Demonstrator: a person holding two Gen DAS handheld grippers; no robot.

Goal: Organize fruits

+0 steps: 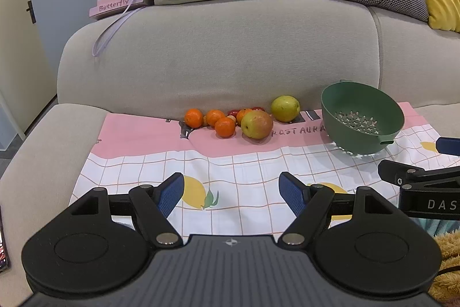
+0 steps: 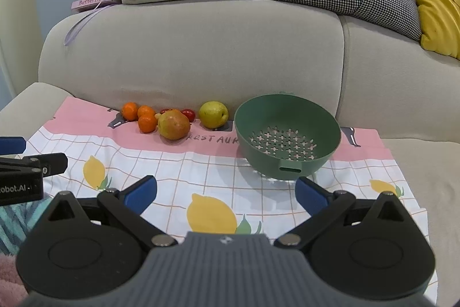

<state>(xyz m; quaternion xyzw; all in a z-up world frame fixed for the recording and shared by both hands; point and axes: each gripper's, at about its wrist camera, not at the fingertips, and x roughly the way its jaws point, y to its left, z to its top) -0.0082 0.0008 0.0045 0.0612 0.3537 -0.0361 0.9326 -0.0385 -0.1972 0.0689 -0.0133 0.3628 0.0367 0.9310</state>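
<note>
**Fruit bunched at sofa back, colander empty**

Grey sofa [image 2: 201, 53] carries a printed cloth [image 2: 178, 171]. Green colander [image 2: 287, 134] sits on cloth's far right part. Two pears [image 2: 174, 124] & tangerines [image 2: 146, 123] cluster along cloth's far edge, just left of colander. Left gripper [image 1: 231, 193] and right gripper [image 2: 225, 196]: both w/ jaws apart, nothing between, over cloth's near edge.

Before you, the sofa [image 2: 195, 53] is matt, woven beige fabric. The cloth [image 2: 201, 171] at the frame's centre looks like smooth printed cotton. The colander [image 2: 287, 131], right of centre, is matt green plastic. The oranges [image 2: 146, 118] show a dimpled, faintly shiny peel; the pears [image 2: 174, 124] look smooth. Your pads [image 1: 171, 196] are ribbed blue rubber.
</note>
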